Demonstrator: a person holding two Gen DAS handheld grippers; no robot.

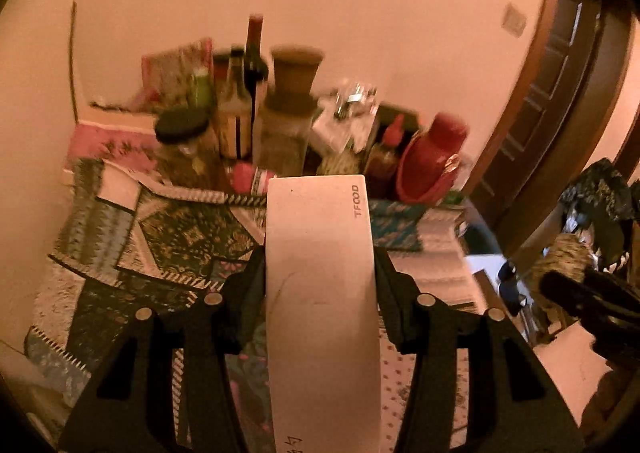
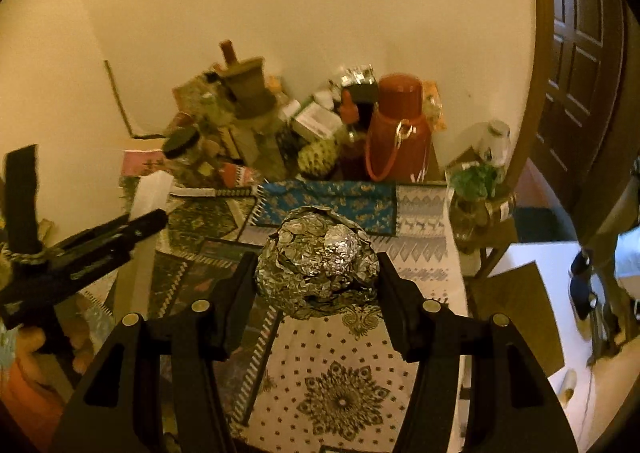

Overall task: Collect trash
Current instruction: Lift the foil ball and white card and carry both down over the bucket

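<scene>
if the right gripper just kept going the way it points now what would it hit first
Probably the patterned tablecloth just short of the red flask; depth is unclear. The right gripper is shut on a foil ball, which would touch first.

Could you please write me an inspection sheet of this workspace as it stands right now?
Surface: table under patchwork patterned cloths.
Job's things: white TFOOD carton in the left claw; crumpled foil ball in the right claw, both off the cloth.
Clutter: bottles, jars, boxes and a red flask crowded at the wall end.
Grippers: each claw shut on its item.
Cables: nothing seen.
Surroundings: plain wall, dark wooden door on the right.
</scene>
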